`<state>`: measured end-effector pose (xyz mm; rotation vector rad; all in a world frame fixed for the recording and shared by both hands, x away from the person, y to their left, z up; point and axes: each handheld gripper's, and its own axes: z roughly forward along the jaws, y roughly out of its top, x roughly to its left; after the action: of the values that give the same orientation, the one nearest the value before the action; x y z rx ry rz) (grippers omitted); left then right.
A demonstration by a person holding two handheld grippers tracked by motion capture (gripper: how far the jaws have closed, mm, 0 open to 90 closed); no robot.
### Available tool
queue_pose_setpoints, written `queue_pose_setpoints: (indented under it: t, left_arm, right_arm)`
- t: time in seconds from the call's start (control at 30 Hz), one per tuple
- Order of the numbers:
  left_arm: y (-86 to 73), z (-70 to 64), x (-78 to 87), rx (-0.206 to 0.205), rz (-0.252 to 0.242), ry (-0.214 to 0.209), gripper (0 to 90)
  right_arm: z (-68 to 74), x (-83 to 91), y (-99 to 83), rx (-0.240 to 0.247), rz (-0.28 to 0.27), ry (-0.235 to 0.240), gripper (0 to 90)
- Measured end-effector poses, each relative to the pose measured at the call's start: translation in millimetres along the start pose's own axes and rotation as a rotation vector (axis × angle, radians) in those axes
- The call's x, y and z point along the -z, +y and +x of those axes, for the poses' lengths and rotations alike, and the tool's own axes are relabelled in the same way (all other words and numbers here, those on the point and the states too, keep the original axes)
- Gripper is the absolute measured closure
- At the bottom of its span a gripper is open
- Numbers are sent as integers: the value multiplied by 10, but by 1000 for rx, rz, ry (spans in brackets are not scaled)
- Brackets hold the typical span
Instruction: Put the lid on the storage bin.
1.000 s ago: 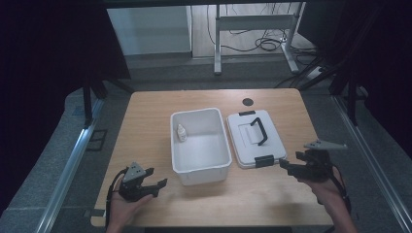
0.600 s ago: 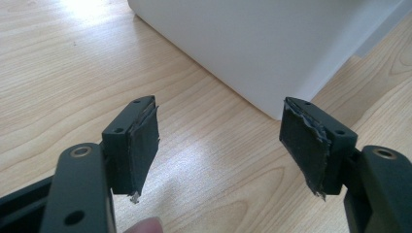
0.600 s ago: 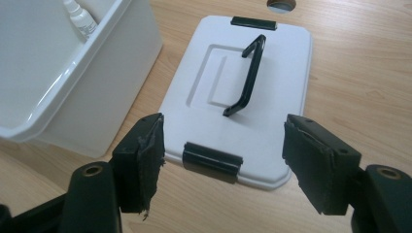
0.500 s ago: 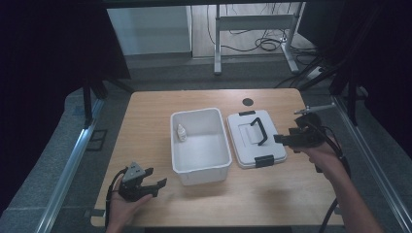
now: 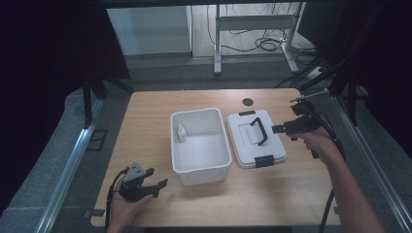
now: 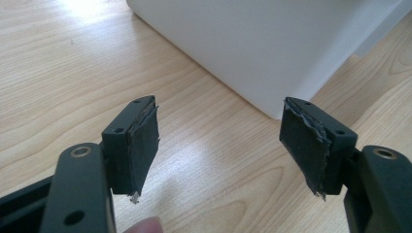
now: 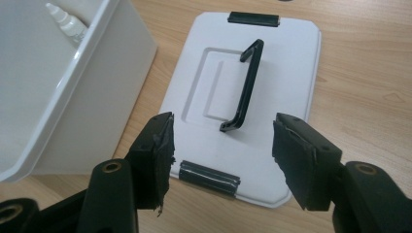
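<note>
The right gripper (image 7: 221, 155), jaws spread and empty, lines up on the black handle (image 7: 245, 87) of the lid (image 5: 256, 137) lying beside the white bin (image 5: 200, 145), seemingly to lift it, needing descent, while the left gripper (image 6: 221, 145) hovers unclenched near the bin

White lid (image 5: 256, 138) flat beside open bin (image 5: 199, 145)

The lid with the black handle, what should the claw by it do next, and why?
Probably ease the right claw forward and down until its open jaws straddle the upright black handle of the flat white plastic lid. The handle stands just ahead of the jaws, and the open white plastic box sits uncovered beside it.
</note>
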<state>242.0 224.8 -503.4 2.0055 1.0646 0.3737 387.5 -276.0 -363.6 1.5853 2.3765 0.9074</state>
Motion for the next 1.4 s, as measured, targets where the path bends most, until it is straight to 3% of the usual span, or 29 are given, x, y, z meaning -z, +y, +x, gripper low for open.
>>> queue_pose_setpoints:
  t: [0.43, 0.67, 0.77, 1.0, 1.4]
  left_arm:
    - [3, -31, -30, -11, 8, -5, 305]
    - [-2, -26, -36, -10, 10, -8, 306]
    - [1, -34, -35, -14, 11, -10, 305]
    - [5, -38, -13, -19, -1, -10, 307]
    - [13, -44, -10, -23, -2, -12, 309]
  right_arm:
    - [-94, -349, 305, -39, 127, 2, 472]
    - [-85, -533, 436, -32, 189, 2, 558]
    - [-126, -638, 505, -62, 226, 3, 583]
    - [-179, -764, 559, -89, 266, -11, 646]
    - [-239, -1004, 553, -115, 309, -25, 677]
